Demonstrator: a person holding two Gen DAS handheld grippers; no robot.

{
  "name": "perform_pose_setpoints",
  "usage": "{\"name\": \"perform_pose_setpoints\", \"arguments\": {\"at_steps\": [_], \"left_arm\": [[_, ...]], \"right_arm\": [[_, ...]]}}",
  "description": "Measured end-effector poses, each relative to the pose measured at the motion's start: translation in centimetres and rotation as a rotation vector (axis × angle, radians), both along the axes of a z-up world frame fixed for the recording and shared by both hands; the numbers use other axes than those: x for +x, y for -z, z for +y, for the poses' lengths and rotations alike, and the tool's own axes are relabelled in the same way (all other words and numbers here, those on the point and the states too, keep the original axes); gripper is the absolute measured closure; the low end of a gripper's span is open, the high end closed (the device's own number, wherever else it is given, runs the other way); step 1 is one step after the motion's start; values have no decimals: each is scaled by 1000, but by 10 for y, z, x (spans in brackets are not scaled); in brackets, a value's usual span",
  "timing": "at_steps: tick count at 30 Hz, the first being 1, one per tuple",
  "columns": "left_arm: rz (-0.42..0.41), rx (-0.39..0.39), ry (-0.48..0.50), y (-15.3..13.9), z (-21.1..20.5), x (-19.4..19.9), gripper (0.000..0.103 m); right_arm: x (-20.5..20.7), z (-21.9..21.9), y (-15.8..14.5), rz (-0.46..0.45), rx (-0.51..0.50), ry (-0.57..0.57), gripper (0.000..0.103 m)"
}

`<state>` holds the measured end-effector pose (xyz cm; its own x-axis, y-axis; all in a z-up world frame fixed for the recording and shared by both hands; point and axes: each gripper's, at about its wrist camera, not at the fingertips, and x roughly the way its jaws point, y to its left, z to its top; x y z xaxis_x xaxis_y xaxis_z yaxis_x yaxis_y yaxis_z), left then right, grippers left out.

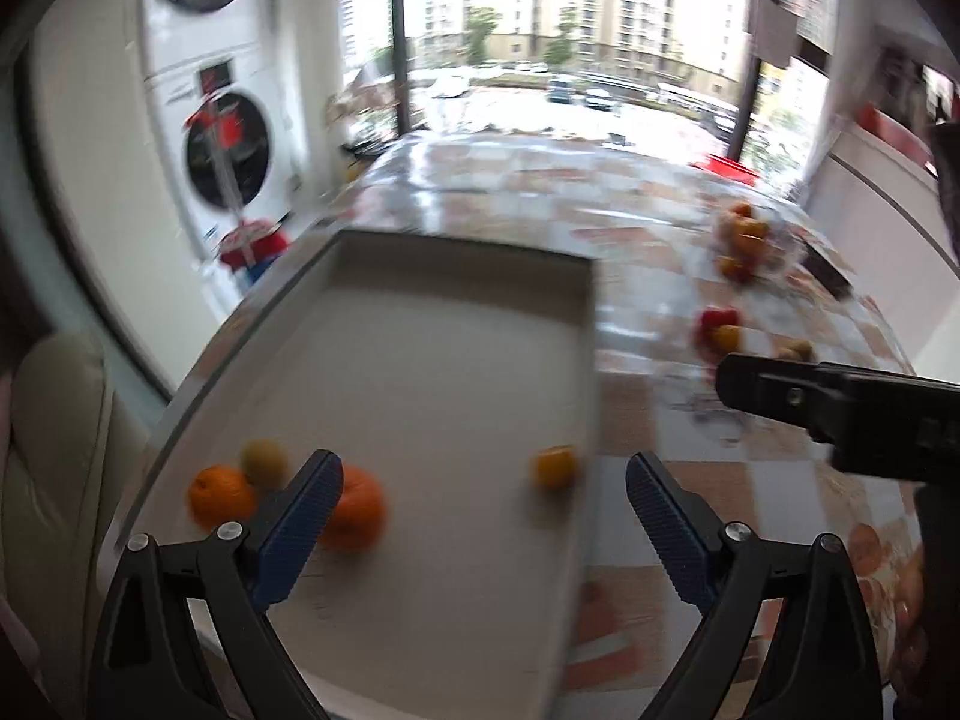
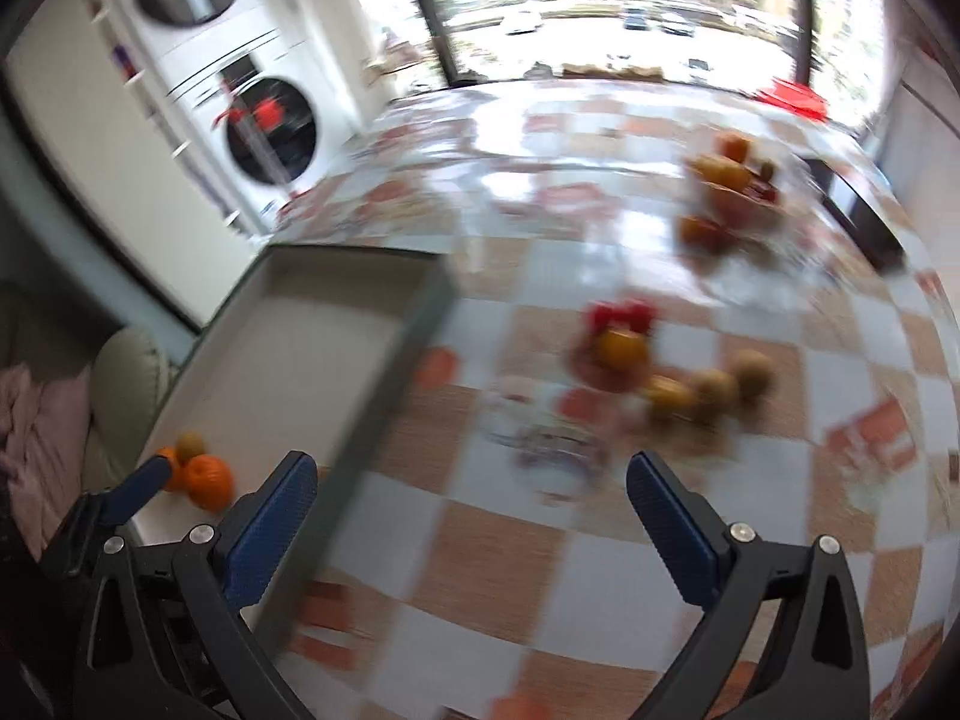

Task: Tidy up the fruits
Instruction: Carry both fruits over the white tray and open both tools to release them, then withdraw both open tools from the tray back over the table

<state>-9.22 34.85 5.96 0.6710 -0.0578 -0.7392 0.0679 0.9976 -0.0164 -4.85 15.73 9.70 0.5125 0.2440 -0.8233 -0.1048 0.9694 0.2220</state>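
A shallow grey tray [image 1: 420,276] lies on the checked table; it also shows in the right wrist view [image 2: 288,276]. In it lie two oranges [image 1: 354,507] [image 1: 219,495], a greenish fruit [image 1: 263,462] and a small orange fruit [image 1: 555,467]. My left gripper [image 1: 483,516] is open and empty above the tray's near end. My right gripper [image 2: 471,510] is open and empty above the table, right of the tray; its body shows in the left wrist view [image 1: 840,402]. Loose fruits [image 2: 624,348] lie on the table ahead, with brown ones [image 2: 729,384] beside them.
A clear bowl of fruit [image 2: 735,180] stands at the far right of the table. A dark flat object [image 2: 864,222] lies at the right edge. A stacked washer and dryer [image 1: 222,144] stands left. A cushioned chair [image 1: 54,420] sits beside the table's left edge.
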Motion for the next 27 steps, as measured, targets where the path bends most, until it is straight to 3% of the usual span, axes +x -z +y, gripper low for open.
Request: {"name": "perform_pose_setpoints", "arguments": {"at_steps": [5, 12, 16, 18, 24, 27], "left_arm": [[-5, 19, 120, -4, -50, -4, 7], [73, 109, 263, 29, -124, -6, 7], [88, 148, 236, 51, -141, -2, 6], [78, 126, 207, 53, -140, 2, 1], [107, 17, 194, 60, -126, 10, 0], [95, 14, 192, 61, -126, 8, 0]], "right_arm": [[-8, -64, 15, 44, 15, 145, 0], [-31, -135, 46, 98, -113, 317, 0], [-46, -147, 50, 39, -239, 332, 0], [-50, -145, 51, 16, -267, 320, 0], [-62, -148, 54, -31, -265, 322, 0], [-59, -148, 55, -36, -265, 322, 0]]}}
